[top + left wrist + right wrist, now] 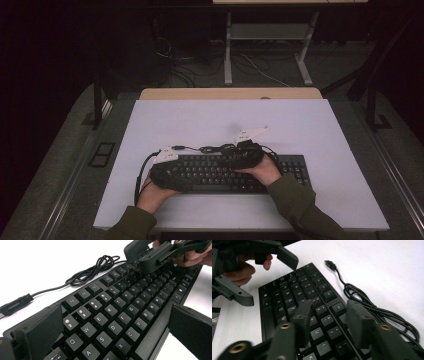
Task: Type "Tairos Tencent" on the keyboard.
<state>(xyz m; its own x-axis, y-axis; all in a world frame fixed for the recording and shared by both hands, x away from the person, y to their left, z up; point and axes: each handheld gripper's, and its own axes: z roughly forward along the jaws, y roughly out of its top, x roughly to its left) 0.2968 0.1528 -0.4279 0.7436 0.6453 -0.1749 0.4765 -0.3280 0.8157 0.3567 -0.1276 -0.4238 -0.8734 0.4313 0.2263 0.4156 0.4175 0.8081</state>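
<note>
A black keyboard (235, 172) lies along the near half of the white table (225, 117), and its coiled cable (215, 148) rests just behind it. My left gripper (165, 172) is at the keyboard's left end. In the left gripper view its jaws stand wide apart on either side of the keyboard (120, 312), one by the back edge and one off the front edge. My right gripper (246, 157) hovers over the middle rows. Its fingers (303, 317) are partly apart above the number keys, holding nothing. The USB plug (329, 264) lies loose on the table.
A wooden desk edge (230, 93) borders the table's far side. Beyond it are metal desk legs (228, 50) and floor cables (260, 70). White table surface stretches behind and to both sides of the keyboard. Both of the person's hands rest at the keyboard.
</note>
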